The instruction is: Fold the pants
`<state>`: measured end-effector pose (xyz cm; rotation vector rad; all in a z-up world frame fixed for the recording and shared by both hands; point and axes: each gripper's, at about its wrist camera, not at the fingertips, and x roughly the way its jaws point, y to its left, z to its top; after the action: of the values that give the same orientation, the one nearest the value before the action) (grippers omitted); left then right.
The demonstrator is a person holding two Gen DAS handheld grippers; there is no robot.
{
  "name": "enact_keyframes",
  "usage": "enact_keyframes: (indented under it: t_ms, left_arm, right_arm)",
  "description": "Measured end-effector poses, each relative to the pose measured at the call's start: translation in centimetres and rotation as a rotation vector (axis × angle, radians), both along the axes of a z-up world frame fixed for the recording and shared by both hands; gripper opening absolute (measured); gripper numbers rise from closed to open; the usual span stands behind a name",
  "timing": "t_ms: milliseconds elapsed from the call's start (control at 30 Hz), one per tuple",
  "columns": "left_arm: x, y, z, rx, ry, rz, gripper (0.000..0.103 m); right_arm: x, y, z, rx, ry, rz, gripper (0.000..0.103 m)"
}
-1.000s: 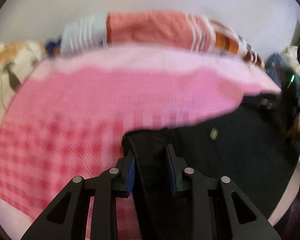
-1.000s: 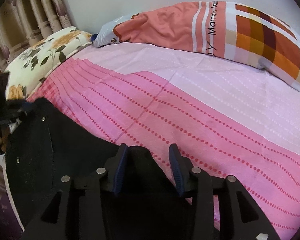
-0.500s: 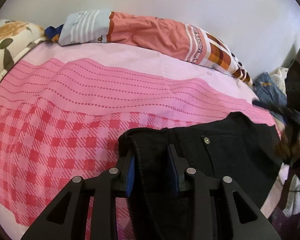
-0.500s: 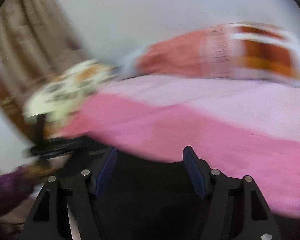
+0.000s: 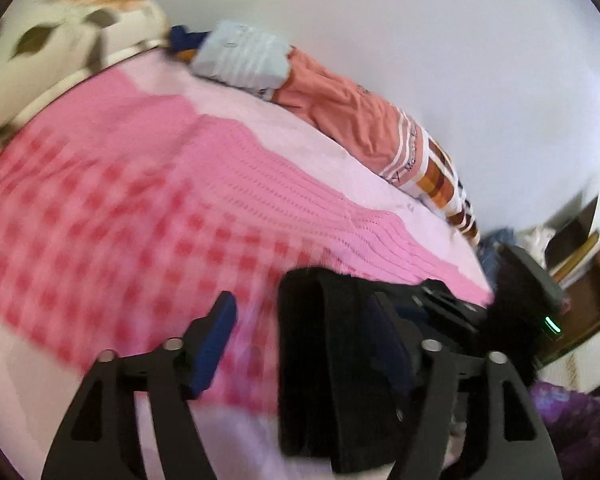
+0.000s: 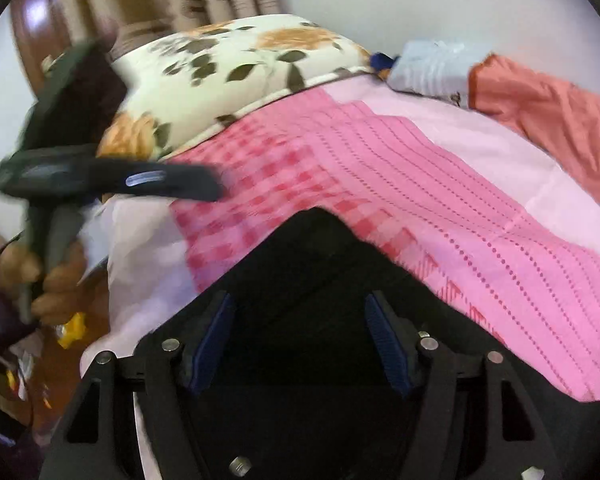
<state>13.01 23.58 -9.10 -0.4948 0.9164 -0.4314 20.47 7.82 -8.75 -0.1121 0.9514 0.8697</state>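
In the left wrist view, the left gripper (image 5: 300,344) has its fingers apart. They have just been opening, and the folded black edge of the pants (image 5: 328,360) stands between them, against the right pad and clear of the left one. I judge that this opening is a release, so that the cloth can stay where it lies on the bed (image 5: 140,220).

In the right wrist view, the right gripper (image 6: 300,344) also has its fingers spread. The black pants (image 6: 308,280) lie under and between them, but the pads do not press on the cloth. The pants lie near the edge of the pink checked bed cover (image 6: 480,208), probably because there the person reaches them easily.

Farther left in this view, a hand (image 6: 56,276) holds the other gripper above the bed edge. Beyond, a flowered pillow (image 6: 228,68) and an orange striped pillow (image 6: 548,112) lie along the wall, well apart from the pants, so the middle is free for folding.
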Motion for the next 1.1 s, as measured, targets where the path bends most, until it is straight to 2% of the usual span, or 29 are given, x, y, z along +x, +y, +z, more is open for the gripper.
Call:
enact_keyframes:
  t_ms: [100, 233, 333, 400, 467, 533, 600, 667, 767, 800, 833, 967, 1033, 1067, 1100]
  left_arm:
    - [-3.1, -0.3, -0.3, 0.039, 0.036, -0.047, 0.074]
    - [-7.9, -2.9, -1.7, 0.003, 0.107, -0.184, 0.074]
    - [-10.1, -4.8, -2.8, -0.091, 0.139, -0.228, 0.074]
    - [-10.6, -5.6, -3.3, -0.118, 0.137, -0.213, 0.074]
    - [-10.7, -6.1, -3.7, -0.189, 0.151, -0.198, 0.073]
    - [-10.8, -5.8, -3.2, -0.268, 0.105, -0.138, 0.073]
    - [-10.5, -5.6, -3.6, -0.314, 0.123, -0.093, 0.069]
    - [-9.9, -5.9, -4.4, -0.281, 0.152, -0.072, 0.052]
    - [-8.6, -6.0, -5.0, -0.277, 0.176, -0.038, 0.038]
    - [-8.5, -6.0, -4.4, -0.277, 0.152, -0.028, 0.035]
    - [-8.6, -6.3, -3.5, -0.237, 0.116, -0.026, 0.031]
    - [-8.4, -8.3, -0.9, -0.079, 0.018, -0.069, 0.026]
    - [-7.8, -9.5, 1.0, -0.043, -0.037, -0.094, 0.026]
    - [-7.8, -9.9, 2.2, -0.021, -0.083, -0.104, 0.026]
    - [-8.0, -10.7, 4.0, 0.034, -0.162, -0.127, 0.026]
  right_arm:
    - [2.1, -1.7, -0.8, 0.064, 0.056, -0.058, 0.065]
    - [4.2, -4.0, -2.2, 0.185, 0.205, -0.135, 0.065]
    - [4.7, -4.5, -2.5, 0.232, 0.247, -0.146, 0.065]
    - [4.7, -4.3, -2.5, 0.230, 0.244, -0.145, 0.065]
    - [4.7, -4.2, -2.5, 0.228, 0.241, -0.145, 0.066]
    - [4.6, -4.3, -2.5, 0.229, 0.238, -0.141, 0.068]
    - [4.6, -4.3, -2.5, 0.234, 0.240, -0.141, 0.068]
    - [4.6, -4.4, -2.6, 0.244, 0.244, -0.143, 0.069]
    - [4.7, -4.6, -2.6, 0.262, 0.254, -0.149, 0.069]
    - [4.7, -4.7, -2.6, 0.266, 0.256, -0.151, 0.069]
    - [4.7, -4.8, -2.6, 0.270, 0.261, -0.154, 0.069]
    - [4.6, -5.2, -2.1, 0.280, 0.257, -0.185, 0.070]
    - [4.4, -5.8, -1.7, 0.306, 0.252, -0.213, 0.070]
    - [4.2, -6.1, -1.5, 0.323, 0.247, -0.225, 0.070]
    - [4.1, -6.5, -1.2, 0.346, 0.242, -0.234, 0.070]
